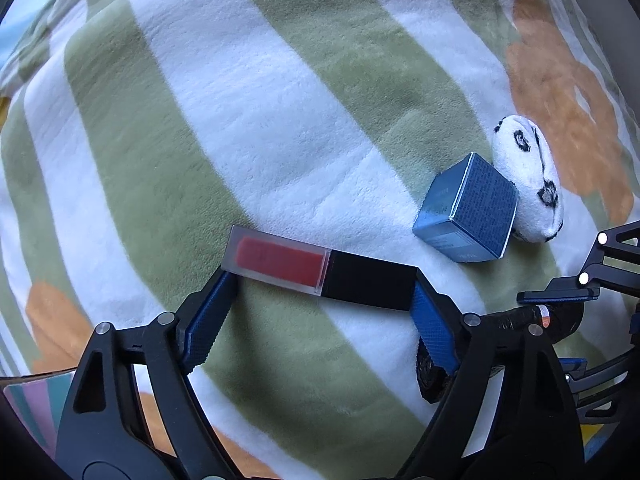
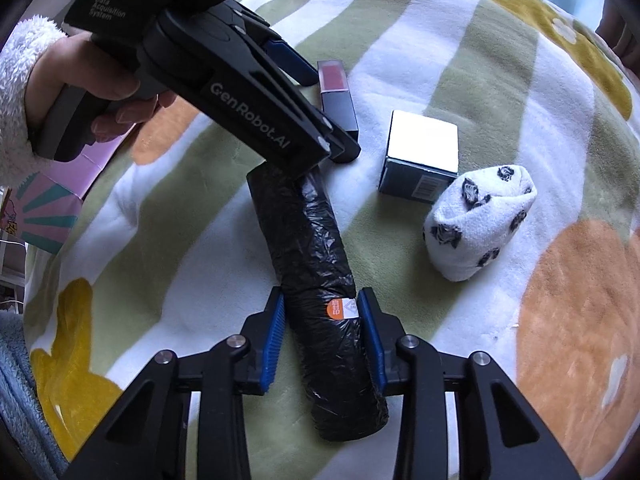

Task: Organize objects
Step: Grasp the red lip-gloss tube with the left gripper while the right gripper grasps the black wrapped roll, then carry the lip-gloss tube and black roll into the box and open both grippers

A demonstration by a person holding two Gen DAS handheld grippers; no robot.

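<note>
The lipstick [image 1: 320, 274] lies flat on the striped blanket [image 1: 280, 100], and in the left wrist view its long axis runs straight across the gap of the left gripper [image 1: 322, 292], clear red end to the left, black cap to the right. The jaws stand wide, one blue pad at each end of the tube, so they bracket it lengthwise and not across its narrow sides. Whether the pads touch the ends cannot be told; nothing shows it lifted. My judgement is that a grip from here would have to close along the full length, which is the awkward way to take it.

Just near of the lipstick, end-on to it, lies the black roll [image 2: 320, 264] of plastic bags. In the right wrist view its axis runs away from the right gripper [image 2: 322, 336], between the two pads [image 2: 274, 340], which sit close on either side of it; firm contact is not clear. The right gripper is the nearer to the roll, the left to the lipstick.

To the right lie a blue box [image 1: 466, 216] and, touching it, a rolled sock [image 1: 528, 184].
</note>
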